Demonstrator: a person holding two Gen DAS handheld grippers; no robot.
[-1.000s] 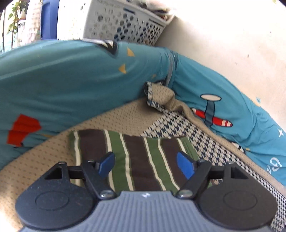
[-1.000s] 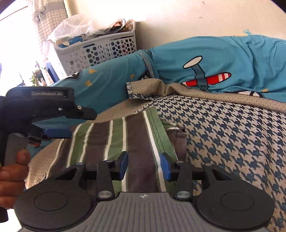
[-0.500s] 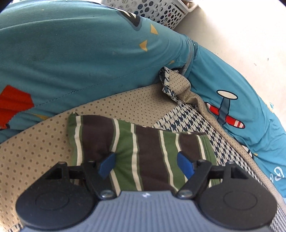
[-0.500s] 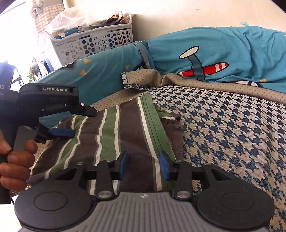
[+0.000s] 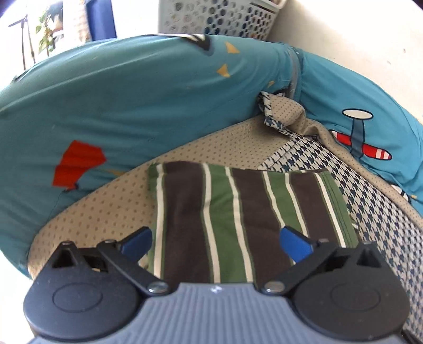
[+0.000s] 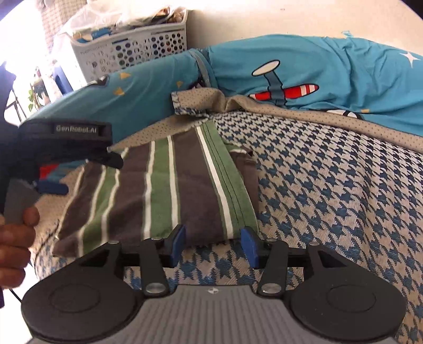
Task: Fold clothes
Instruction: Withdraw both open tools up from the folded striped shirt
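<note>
Left wrist view first: we see our left gripper point(image 5: 215, 242) with its blue fingers point(image 5: 136, 242) spread wide and nothing between them. Beneath the gap lies the striped garment point(image 5: 238, 211), folded flat in brown, green and white bands. It rests on a beige dotted sheet point(image 5: 105, 211), with its right side over a houndstooth blanket point(image 5: 383, 219). Behind it rise two teal pillows point(image 5: 132, 105), one printed with a red shape, the other with a small aeroplane. A white perforated laundry basket point(image 5: 219, 18) stands beyond them, against a pale wall point(image 5: 357, 34).

Right wrist view next: we find our right gripper point(image 6: 212, 246) partly parted, its blue pads either side of the garment's near edge, gripping nothing that we can make out. The striped garment point(image 6: 171, 190) stretches away from the pads towards the pillows point(image 6: 330, 79), its right hem lying on the houndstooth blanket point(image 6: 343, 190). At the left, a hand point(image 6: 15, 238) holds the left gripper point(image 6: 53, 188), whose dark body hangs over the garment's far left side; from here we cannot tell whether it touches the cloth. The laundry basket point(image 6: 137, 50) sits behind, stuffed with clothes.
</note>
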